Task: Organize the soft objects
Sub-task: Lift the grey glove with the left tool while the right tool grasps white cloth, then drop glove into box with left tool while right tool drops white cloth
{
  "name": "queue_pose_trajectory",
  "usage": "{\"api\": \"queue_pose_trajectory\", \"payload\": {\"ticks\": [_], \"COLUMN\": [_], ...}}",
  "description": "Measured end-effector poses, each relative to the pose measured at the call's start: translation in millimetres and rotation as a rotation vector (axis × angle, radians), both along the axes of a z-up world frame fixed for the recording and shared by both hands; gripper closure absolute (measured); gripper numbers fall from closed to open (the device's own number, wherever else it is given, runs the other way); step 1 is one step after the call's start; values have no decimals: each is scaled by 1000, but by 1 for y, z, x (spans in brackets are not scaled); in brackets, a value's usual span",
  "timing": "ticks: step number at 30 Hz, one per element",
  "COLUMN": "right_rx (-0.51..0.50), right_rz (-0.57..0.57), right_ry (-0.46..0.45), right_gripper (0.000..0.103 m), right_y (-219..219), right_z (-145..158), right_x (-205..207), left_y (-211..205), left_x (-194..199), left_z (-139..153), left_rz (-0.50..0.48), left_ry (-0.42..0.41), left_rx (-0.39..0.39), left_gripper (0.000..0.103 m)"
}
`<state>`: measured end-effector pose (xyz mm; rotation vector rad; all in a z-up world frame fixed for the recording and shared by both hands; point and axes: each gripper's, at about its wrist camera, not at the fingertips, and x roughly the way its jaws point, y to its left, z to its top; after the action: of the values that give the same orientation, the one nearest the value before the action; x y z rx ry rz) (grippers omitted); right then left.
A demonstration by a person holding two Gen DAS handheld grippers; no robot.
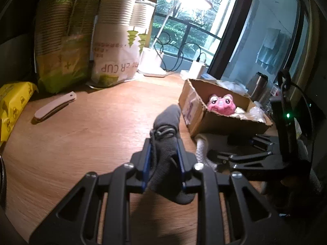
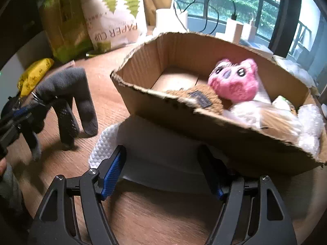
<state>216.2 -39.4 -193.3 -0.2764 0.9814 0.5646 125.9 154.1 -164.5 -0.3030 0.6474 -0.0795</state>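
My left claw [image 1: 163, 153] is clamping a grey glove [image 1: 166, 143], heading boxward [image 2: 204, 106]; my right claw [image 2: 163, 173] is gaping around a white cloth [image 2: 106, 145].

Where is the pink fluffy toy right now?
The pink plush toy sits inside the cardboard box on the table's right side, beside a brown plush.

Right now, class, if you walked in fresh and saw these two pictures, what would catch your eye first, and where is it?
The pink plush toy stands out, sitting inside the torn cardboard box on the wooden table. Next comes the grey glove dangling from the closed left gripper, left of the box. The right gripper stands open around a white quilted cloth at the box's near side.
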Motion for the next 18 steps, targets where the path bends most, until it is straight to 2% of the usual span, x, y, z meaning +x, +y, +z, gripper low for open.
{"api": "queue_pose_trajectory", "payload": {"ticks": [6,9,11,12,14,18], "right_rx": [-4,2,9,8,14,48], "right_rz": [13,40,69,82,102,123], "right_ry": [-22,-24,-26,-29,-28,-14], "right_gripper": [28,43,64,68,85,89], "right_y": [4,6,10,12,13,9], "right_z": [-3,-2,0,0,1,5], "right_x": [0,-4,-8,-11,-15,-21], "left_y": [2,0,-3,-5,-8,-16], "left_x": [0,-1,-2,-2,-4,-6], "left_z": [-1,0,2,4,8,18], "left_rz": [2,-1,-3,-4,-5,-4], "left_ry": [4,4,-1,-4,-9,-23], "left_rx": [0,4,9,12,19,40], "left_gripper": [80,80,80,80,80,80]}}
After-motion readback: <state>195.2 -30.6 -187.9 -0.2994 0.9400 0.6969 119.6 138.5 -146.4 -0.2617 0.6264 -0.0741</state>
